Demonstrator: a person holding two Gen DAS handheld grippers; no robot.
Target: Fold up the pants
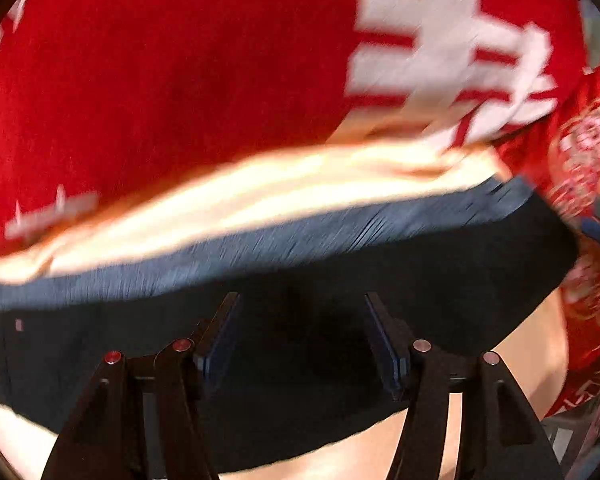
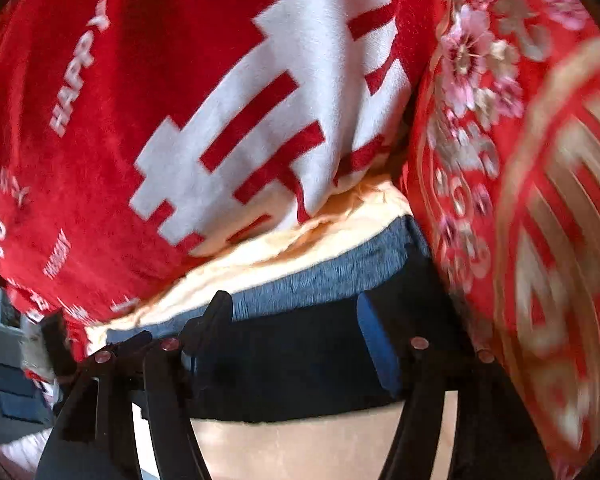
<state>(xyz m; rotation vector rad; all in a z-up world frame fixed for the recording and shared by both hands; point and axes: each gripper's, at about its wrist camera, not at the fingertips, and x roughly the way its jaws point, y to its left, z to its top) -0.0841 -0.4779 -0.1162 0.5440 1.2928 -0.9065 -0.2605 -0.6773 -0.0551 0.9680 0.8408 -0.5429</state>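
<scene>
Dark pants (image 1: 300,380) lie flat on a pale cream bed sheet (image 1: 260,200), grey-blue ribbed waistband (image 1: 260,248) along the far edge; red blanket with white lettering (image 1: 160,80) heaped just behind the waistband; red floral brocade cushion (image 2: 520,200) at the right, touching the blanket; left gripper (image 1: 300,332) hangs over the pants, jaws apart, blue pads clear of the cloth, nothing held; right gripper (image 2: 296,328) over the waistband end of the pants, jaws likewise apart, nothing clamped; left wrist view blurred, fine detail unreadable.
</scene>
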